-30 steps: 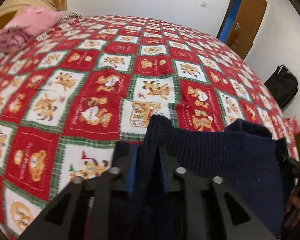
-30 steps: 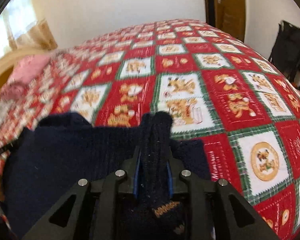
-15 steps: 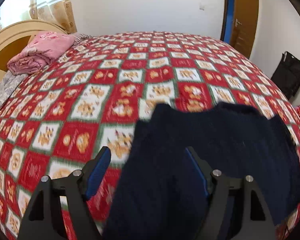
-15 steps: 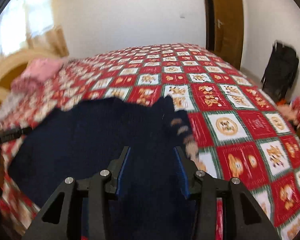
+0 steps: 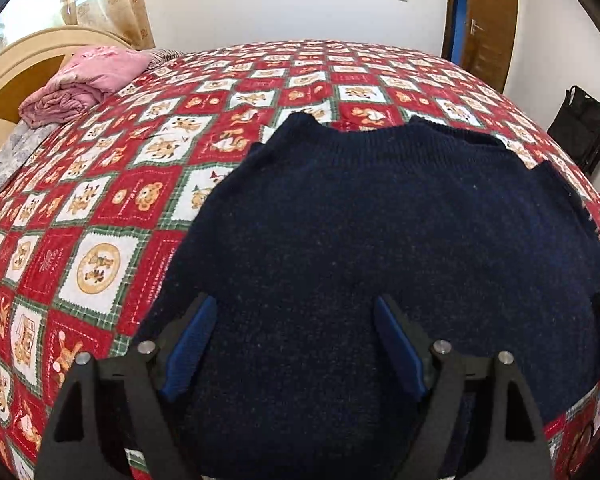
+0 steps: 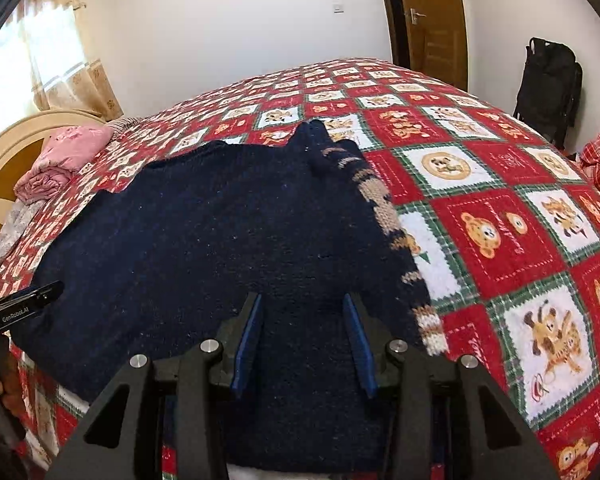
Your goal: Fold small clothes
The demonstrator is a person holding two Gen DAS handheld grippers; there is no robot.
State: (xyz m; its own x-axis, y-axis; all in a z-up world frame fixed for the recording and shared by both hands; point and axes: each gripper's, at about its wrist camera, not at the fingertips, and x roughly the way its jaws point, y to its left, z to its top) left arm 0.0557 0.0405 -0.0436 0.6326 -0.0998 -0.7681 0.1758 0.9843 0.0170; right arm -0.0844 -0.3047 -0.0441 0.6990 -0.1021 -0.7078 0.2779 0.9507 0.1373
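Observation:
A small navy knitted sweater (image 5: 380,240) lies spread flat on the red patterned bedspread (image 5: 112,200). In the right wrist view the sweater (image 6: 204,240) shows a tan-and-navy patterned strip along its right edge. My left gripper (image 5: 294,312) is open and empty, above the sweater's near part. My right gripper (image 6: 302,304) is open and empty, above the sweater's near right part. The left gripper's tip shows at the left edge of the right wrist view (image 6: 24,304).
A folded pink blanket (image 5: 80,84) and a grey cloth (image 5: 12,156) lie by the wooden headboard (image 5: 16,64) at the far left. A black bag (image 6: 548,84) stands by the wall at right, near a brown door (image 6: 432,16). A red cloth (image 6: 598,156) lies beyond the bed's right edge.
Both grippers were shut on the sweater's edge a second ago. They let go, opened and drew back. The sweater now lies flat on the bed.

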